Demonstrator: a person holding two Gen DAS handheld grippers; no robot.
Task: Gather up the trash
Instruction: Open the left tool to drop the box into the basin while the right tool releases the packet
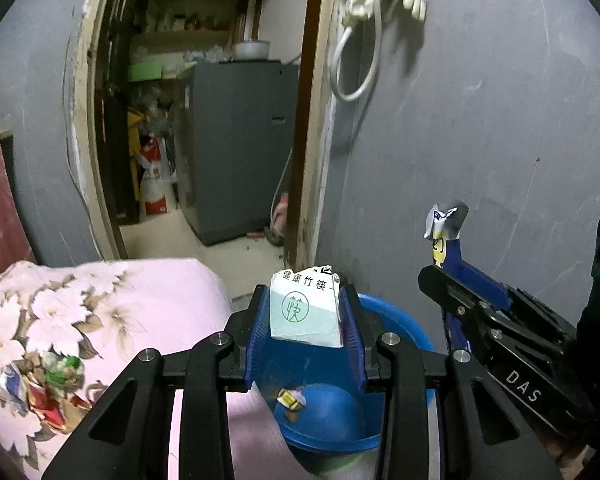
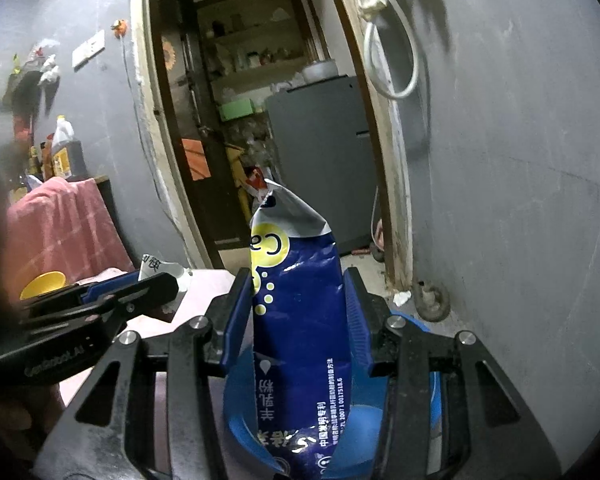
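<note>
Left gripper [image 1: 305, 312] clamping paper wrapper [image 1: 305, 310], right gripper [image 2: 298, 308] clamping blue pouch [image 2: 300, 320]; below both, blue basin [image 1: 396, 320]. Releasing off-centre risks dropping 2 pieces outside.

Torn white-and-pale-green paper wrapper [image 1: 305, 308], printed with green characters and a round green stamp, upright and pinched between the blue pads of the left tool [image 1: 305, 312], ragged edge on top, just above the basin. Dark blue foil pouch [image 2: 300, 320] with a yellow circle, pale bubbles and white lettering, torn open at its silver top, standing upright, clamped between the pads of the right tool [image 2: 298, 312], lower end hanging over the basin. Round blue plastic basin [image 1: 396, 320] low beside the grey wall, holding a small crumpled yellow-and-white wrapper [image 1: 291, 399] on its bottom.
</note>
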